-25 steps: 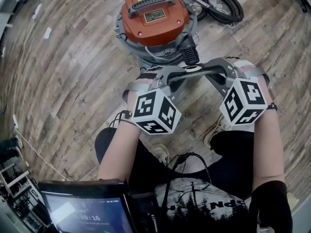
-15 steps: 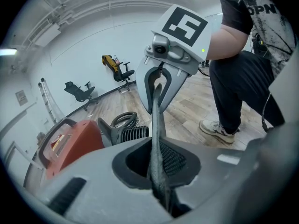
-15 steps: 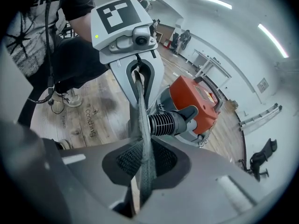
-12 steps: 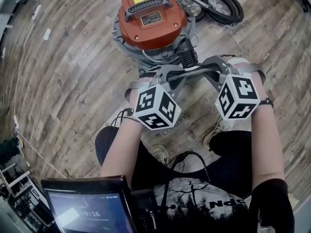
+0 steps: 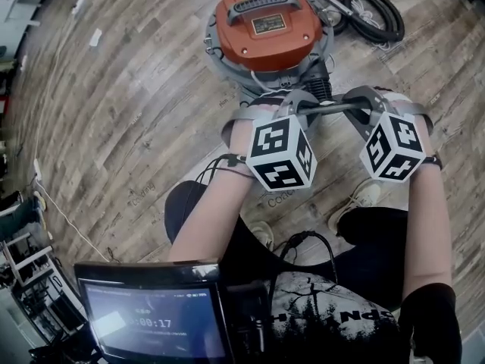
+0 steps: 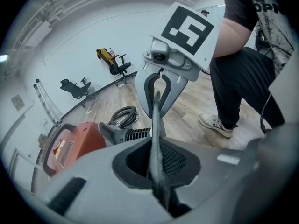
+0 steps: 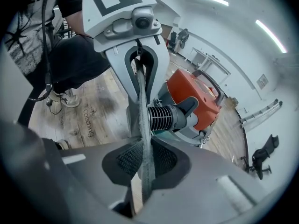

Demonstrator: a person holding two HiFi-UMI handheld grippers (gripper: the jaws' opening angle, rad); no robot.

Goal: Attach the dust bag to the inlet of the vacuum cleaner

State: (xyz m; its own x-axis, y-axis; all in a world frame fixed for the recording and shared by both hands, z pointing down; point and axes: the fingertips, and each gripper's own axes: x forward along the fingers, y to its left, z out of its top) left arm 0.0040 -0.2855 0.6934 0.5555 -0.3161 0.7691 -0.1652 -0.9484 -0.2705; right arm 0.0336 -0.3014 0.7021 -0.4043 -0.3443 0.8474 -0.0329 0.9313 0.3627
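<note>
Head view: the wooden floor (image 5: 114,127) carried the orange-lidded vacuum cleaner (image 5: 265,25), with a hose (image 5: 371,14) coiled beyond it. Both forearms reached steeply down. The left gripper (image 5: 292,106) and right gripper (image 5: 356,105) faced each other just in front of the cleaner's ribbed inlet (image 5: 320,89), the dust bag (image 5: 327,108) spanning edge-on between them.

Left gripper view: its jaws were clamped on the bag's thin grey edge. Only this view showed office chairs (image 6: 74,87) against the white wall, beyond the cleaner.

Right gripper view: its jaws pinched the opposite edge, with the inlet just behind the bag.
</note>
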